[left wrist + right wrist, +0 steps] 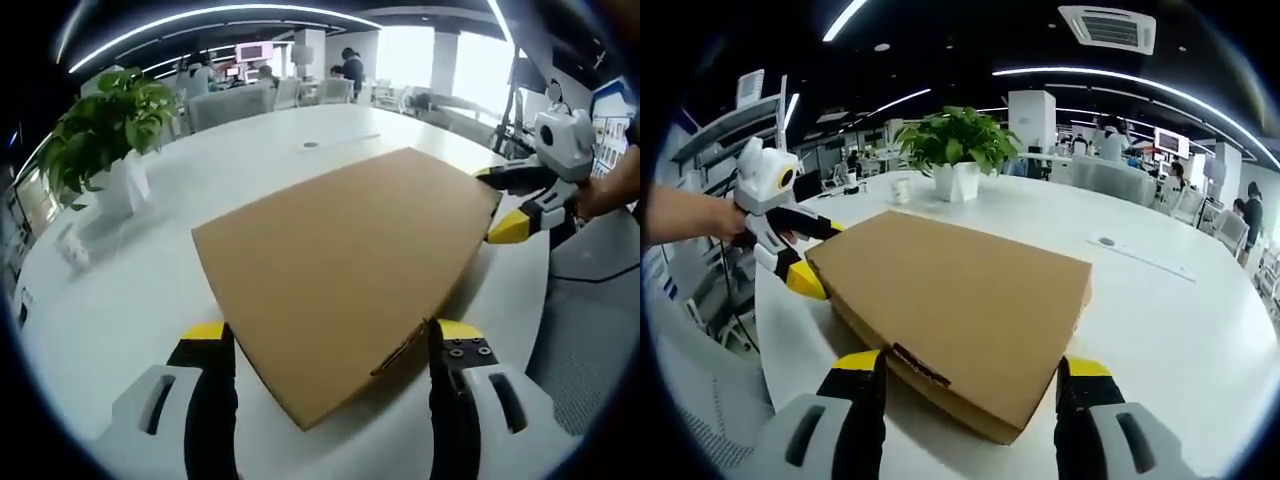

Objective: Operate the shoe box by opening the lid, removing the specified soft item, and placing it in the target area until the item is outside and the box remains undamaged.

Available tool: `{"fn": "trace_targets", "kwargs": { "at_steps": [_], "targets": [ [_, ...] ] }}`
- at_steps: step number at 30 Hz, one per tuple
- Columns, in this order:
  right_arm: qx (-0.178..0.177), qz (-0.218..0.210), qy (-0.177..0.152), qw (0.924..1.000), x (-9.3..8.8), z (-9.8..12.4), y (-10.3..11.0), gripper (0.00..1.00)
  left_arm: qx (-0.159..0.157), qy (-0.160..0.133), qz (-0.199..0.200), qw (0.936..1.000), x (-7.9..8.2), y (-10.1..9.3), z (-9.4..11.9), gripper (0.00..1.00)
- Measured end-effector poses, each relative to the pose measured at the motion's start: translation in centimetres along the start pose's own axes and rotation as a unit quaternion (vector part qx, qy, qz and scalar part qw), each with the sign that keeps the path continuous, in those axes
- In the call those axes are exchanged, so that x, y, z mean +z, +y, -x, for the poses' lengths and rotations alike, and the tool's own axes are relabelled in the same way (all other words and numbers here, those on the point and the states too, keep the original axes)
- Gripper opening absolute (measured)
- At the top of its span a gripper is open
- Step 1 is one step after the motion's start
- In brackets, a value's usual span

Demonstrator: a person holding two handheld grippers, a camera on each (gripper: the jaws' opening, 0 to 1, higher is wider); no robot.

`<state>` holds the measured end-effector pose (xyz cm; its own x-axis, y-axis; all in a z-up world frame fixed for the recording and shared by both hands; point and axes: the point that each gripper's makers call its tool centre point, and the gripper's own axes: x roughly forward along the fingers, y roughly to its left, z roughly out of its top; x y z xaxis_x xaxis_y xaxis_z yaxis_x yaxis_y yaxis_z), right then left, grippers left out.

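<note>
White tabletop [130, 300] curves across an open office, with seated people blurred in the background. At centre frame in both views lies the brown shoe box [345, 265], lid closed, so whatever is inside is hidden. In the left gripper view the left gripper [330, 335] has its jaws spread wide at either side of the box's near corner, gripping nothing. The right gripper [500, 205] enters at the right edge, its jaws parted about the box's far corner; contact is hard to judge. A potted plant [105, 130] stands upper left, beside a small white object too blurred to identify.
</note>
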<state>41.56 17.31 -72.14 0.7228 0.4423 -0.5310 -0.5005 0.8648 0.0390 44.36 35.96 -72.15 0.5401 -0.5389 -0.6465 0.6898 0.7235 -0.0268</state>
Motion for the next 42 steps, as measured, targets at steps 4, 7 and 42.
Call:
{"fn": "trace_targets", "kwargs": {
  "at_steps": [4, 7, 42],
  "targets": [
    [0.0, 0.0, 0.001, 1.0, 0.0, 0.0, 0.0, 0.66, 0.0, 0.002, 0.0, 1.0, 0.0, 0.0, 0.0, 0.79],
    [0.001, 0.0, 0.001, 1.0, 0.1, 0.0, 0.0, 0.66, 0.0, 0.004, 0.001, 1.0, 0.0, 0.0, 0.0, 0.79],
    [0.006, 0.02, 0.006, 0.9998, 0.4, 1.1, 0.1, 0.62, 0.003, -0.015, 0.022, 0.9996, 0.5, -0.2, 0.8, 0.81]
  ]
}}
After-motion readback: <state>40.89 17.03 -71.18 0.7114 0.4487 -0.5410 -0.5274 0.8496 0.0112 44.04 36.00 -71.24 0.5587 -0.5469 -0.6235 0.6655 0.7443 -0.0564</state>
